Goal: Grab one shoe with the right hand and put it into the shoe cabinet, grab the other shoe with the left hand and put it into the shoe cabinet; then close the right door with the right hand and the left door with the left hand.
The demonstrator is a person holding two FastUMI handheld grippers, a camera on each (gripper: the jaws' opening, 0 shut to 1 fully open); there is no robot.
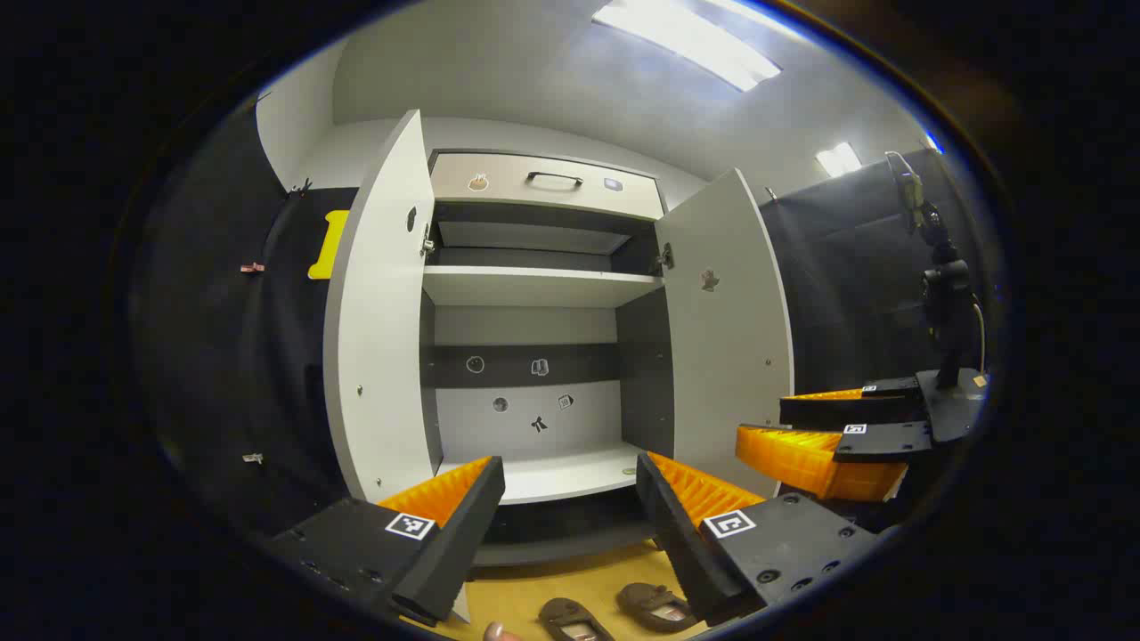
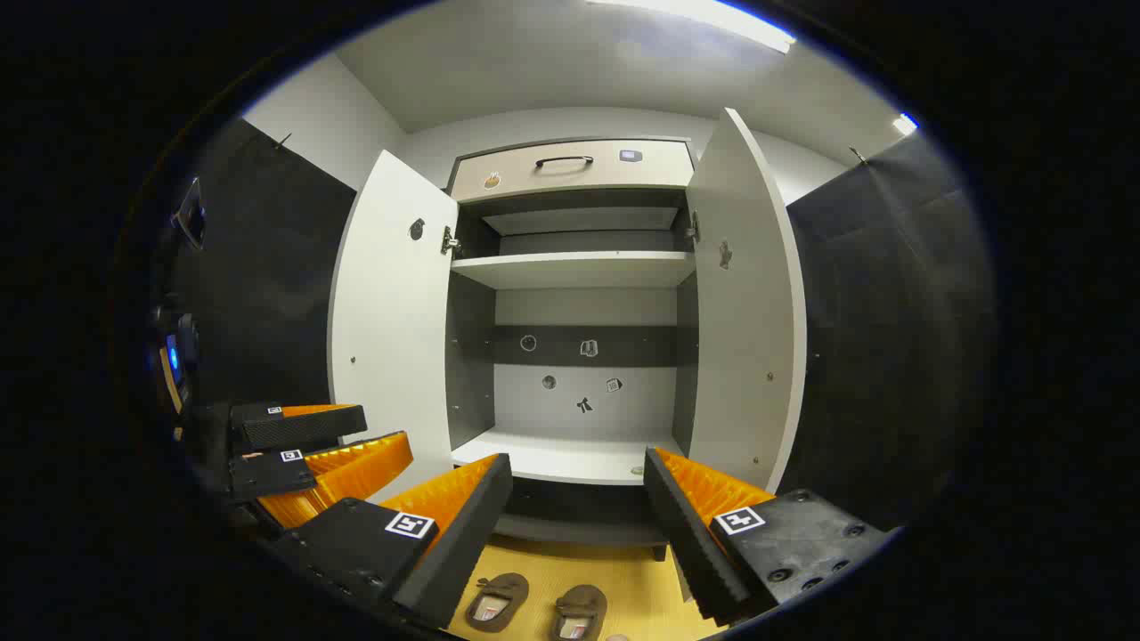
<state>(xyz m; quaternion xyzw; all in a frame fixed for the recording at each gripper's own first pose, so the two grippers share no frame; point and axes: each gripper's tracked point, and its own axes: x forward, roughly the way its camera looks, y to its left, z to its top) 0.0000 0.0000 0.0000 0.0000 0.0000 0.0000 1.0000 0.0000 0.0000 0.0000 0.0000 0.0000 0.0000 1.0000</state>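
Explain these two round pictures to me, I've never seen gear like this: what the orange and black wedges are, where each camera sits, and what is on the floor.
A person holds a two-finger tool in each hand, and a fisheye camera rides on each, looking forward along its fingers. In the left gripper view, the wedges at the bottom are the left gripper, open and holding nothing; the right gripper shows at the side. The right gripper view is the mirror case: its own right gripper, also open and empty, with the left one to the side. Both face a shoe cabinet with its left door and right door open. Two brown shoes lie on the yellow floor before it.
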